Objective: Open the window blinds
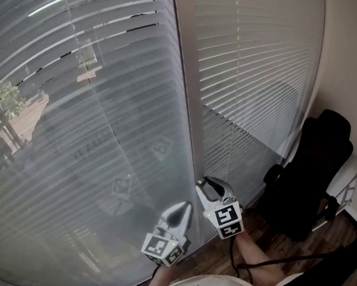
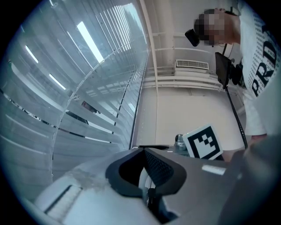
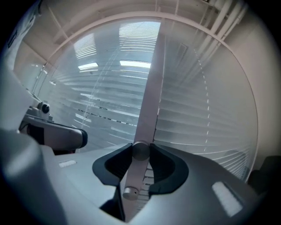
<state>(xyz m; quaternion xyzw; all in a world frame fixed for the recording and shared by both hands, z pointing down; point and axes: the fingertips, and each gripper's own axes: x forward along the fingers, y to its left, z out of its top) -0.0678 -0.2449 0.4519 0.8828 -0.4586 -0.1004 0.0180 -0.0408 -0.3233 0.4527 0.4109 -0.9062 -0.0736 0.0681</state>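
Note:
Closed grey slatted blinds [image 1: 99,104] cover the left pane, and a second set [image 1: 257,71] covers the right pane, with a pale upright frame post [image 1: 187,95] between them. My right gripper [image 1: 207,185] is at the foot of that post. In the right gripper view it [image 3: 140,151] is shut on a grey lever handle [image 3: 131,178], its pads against the handle's round cap. My left gripper [image 1: 186,208] hangs just below and left of it, near the left blinds. Its jaws [image 2: 143,150] meet at the tips, with nothing clearly between them.
A black office chair [image 1: 309,180] stands at the right by the wall, over a dark wooden floor [image 1: 216,259]. A black cable [image 1: 261,264] runs along the floor near my body. A white desk edge [image 1: 352,191] is at the far right.

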